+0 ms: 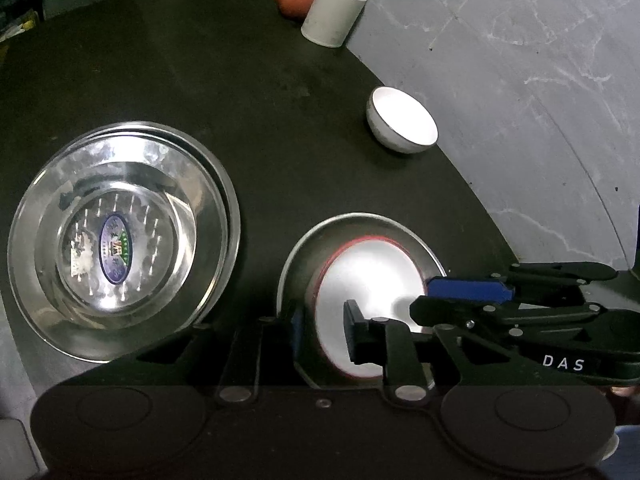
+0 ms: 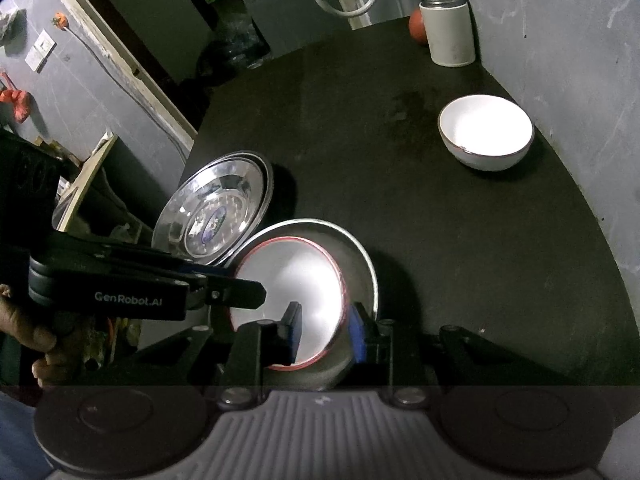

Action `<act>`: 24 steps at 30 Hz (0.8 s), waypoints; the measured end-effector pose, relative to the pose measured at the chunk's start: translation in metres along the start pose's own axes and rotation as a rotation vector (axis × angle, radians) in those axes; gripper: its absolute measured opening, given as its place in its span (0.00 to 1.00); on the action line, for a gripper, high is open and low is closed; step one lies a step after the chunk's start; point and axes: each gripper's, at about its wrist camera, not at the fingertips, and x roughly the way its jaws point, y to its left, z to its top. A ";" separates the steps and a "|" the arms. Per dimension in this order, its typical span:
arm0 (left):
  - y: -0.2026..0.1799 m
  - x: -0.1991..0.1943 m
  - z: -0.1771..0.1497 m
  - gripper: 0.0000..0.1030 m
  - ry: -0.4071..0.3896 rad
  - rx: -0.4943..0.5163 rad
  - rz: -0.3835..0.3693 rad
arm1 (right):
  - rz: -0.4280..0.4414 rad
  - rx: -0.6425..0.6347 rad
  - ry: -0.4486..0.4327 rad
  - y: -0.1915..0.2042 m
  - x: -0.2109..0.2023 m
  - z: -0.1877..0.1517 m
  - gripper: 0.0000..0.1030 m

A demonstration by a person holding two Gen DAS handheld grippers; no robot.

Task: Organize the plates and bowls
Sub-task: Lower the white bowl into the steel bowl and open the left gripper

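Your left gripper and right gripper, both clamped on opposite rims of the red-rimmed bowl, nested in a steel plate, 2 stacked steel plates beside it.

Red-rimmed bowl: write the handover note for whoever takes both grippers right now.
Left gripper: fingers straddle the near wall of the red-rimmed bowl; whether it grips cannot be told.
Right gripper: straddles the same bowl's wall from the other side; grip equally unclear.
Things: the bowl sits in a steel plate. The stacked steel plates lie to its left. The small white bowl stands alone by the wall-side edge of the black table.
Done: some steel plates stacked.
Left: probably put the two bowls together and move the last plate onto the stack.
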 end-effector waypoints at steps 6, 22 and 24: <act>0.001 -0.005 0.003 0.28 -0.017 -0.003 0.002 | 0.004 0.000 -0.015 -0.002 -0.002 0.002 0.32; -0.010 -0.019 0.021 0.52 -0.102 0.023 0.039 | 0.025 0.071 -0.153 -0.025 -0.022 0.006 0.59; -0.011 -0.020 0.025 0.54 -0.108 0.032 0.049 | 0.022 0.087 -0.166 -0.030 -0.024 0.007 0.62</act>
